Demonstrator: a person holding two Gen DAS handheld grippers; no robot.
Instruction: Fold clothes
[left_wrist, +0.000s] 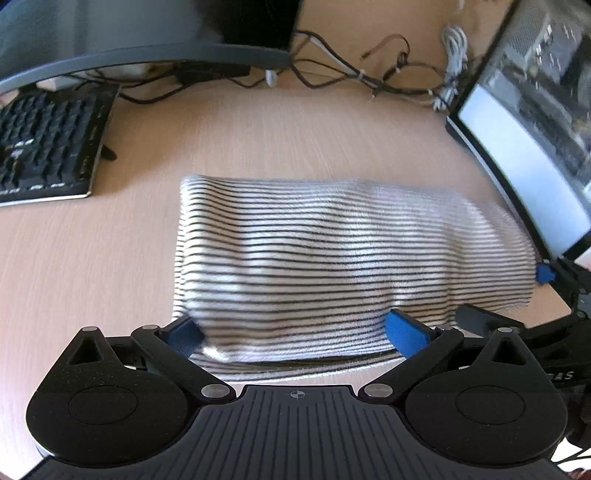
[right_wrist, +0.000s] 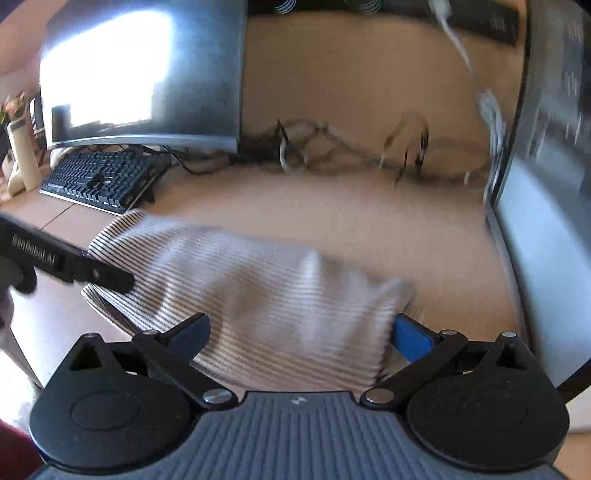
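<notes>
A folded white garment with thin black stripes (left_wrist: 332, 254) lies on the wooden desk (left_wrist: 92, 266). My left gripper (left_wrist: 295, 332) hangs over the garment's near edge, its blue pads (left_wrist: 406, 332) wide apart, and the cloth lies loose between them. It is open. In the right wrist view the same garment (right_wrist: 258, 295) is blurred. My right gripper (right_wrist: 301, 332) stands open over its near right corner, pads (right_wrist: 412, 338) clear of the cloth. The left gripper's black body (right_wrist: 70, 264) reaches in over the garment's left end. The right gripper's blue fingertip (left_wrist: 543, 275) shows at the garment's right edge.
A black keyboard (left_wrist: 44, 147) sits at the far left under a curved monitor (left_wrist: 147, 44). Tangled cables (left_wrist: 369, 74) run along the back of the desk. A dark screen or case (left_wrist: 517, 147) bounds the right side. A pale bottle (right_wrist: 24, 155) stands beyond the keyboard (right_wrist: 99, 177).
</notes>
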